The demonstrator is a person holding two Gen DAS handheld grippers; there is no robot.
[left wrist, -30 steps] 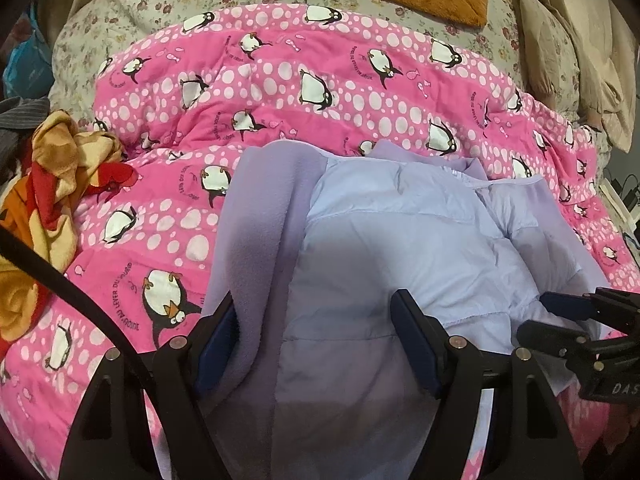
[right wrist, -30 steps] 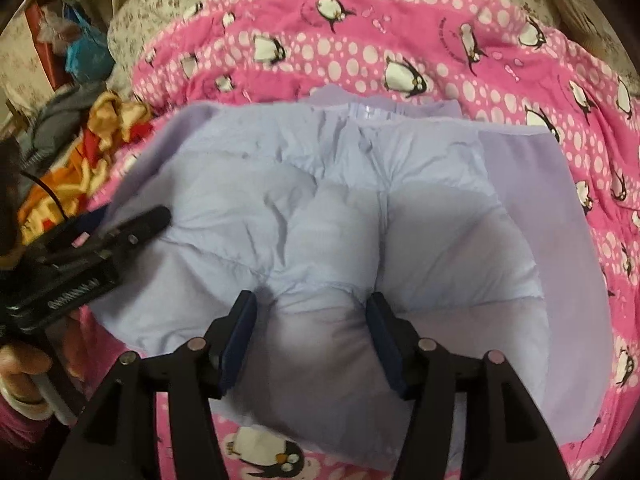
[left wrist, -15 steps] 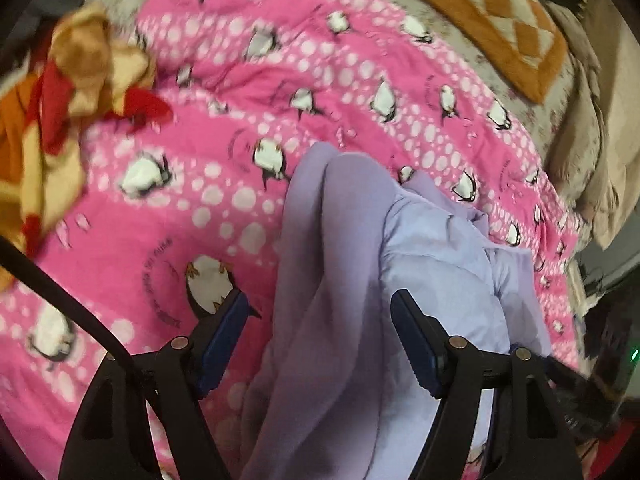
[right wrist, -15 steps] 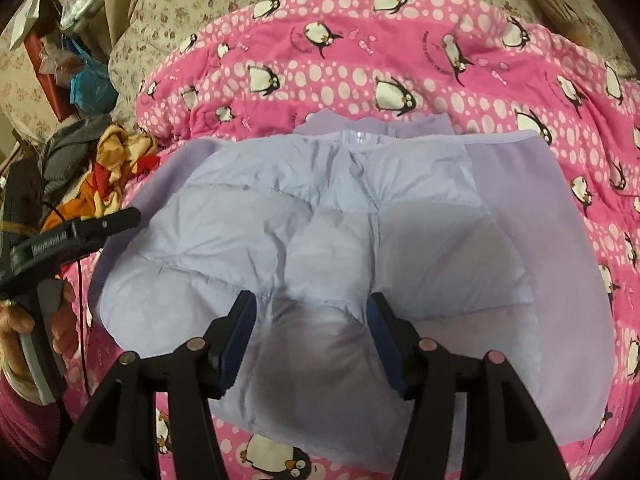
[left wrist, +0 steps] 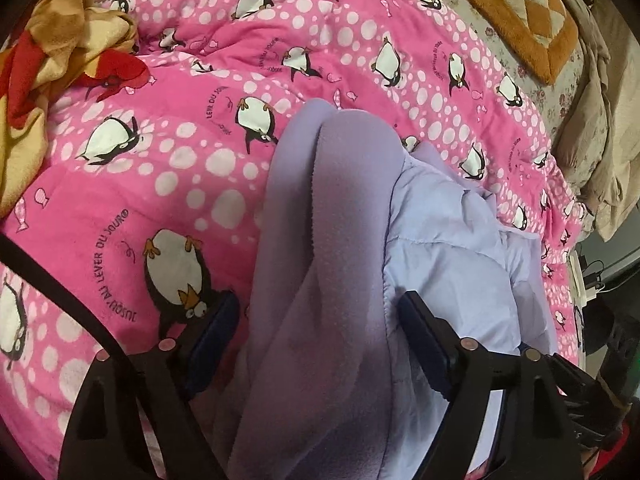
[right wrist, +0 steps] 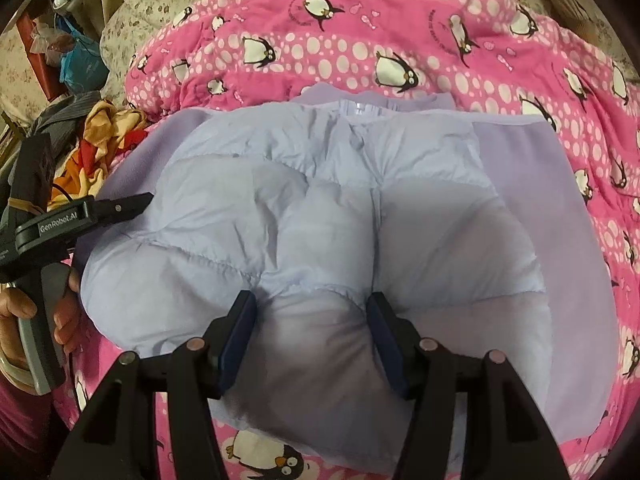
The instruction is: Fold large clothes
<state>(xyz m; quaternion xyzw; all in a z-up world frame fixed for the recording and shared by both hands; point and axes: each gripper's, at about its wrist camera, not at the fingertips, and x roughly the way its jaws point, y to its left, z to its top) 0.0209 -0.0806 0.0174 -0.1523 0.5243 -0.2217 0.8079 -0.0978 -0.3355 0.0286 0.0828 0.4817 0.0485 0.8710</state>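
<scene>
Fingers of your left gripper (left wrist: pixel 320 336) and right gripper (right wrist: pixel 312 328) stand spread, grasping nothing, over the lilac padded jacket (right wrist: pixel 320 220) on the penguin blanket (left wrist: pixel 160 168).

Two close wrist views down onto one shared lilac jacket (left wrist: pixel 448 264) (right wrist: pixel 320 216).

One lilac padded garment (right wrist: pixel 320 216) lies on one pink penguin blanket (right wrist: pixel 400 28). Two grippers work over it, the left gripper (left wrist: pixel 320 340) and the right gripper (right wrist: pixel 312 332). One orange-and-red cloth heap (left wrist: pixel 52 52) and one checked orange cushion (left wrist: pixel 516 4) sit alongside.
</scene>
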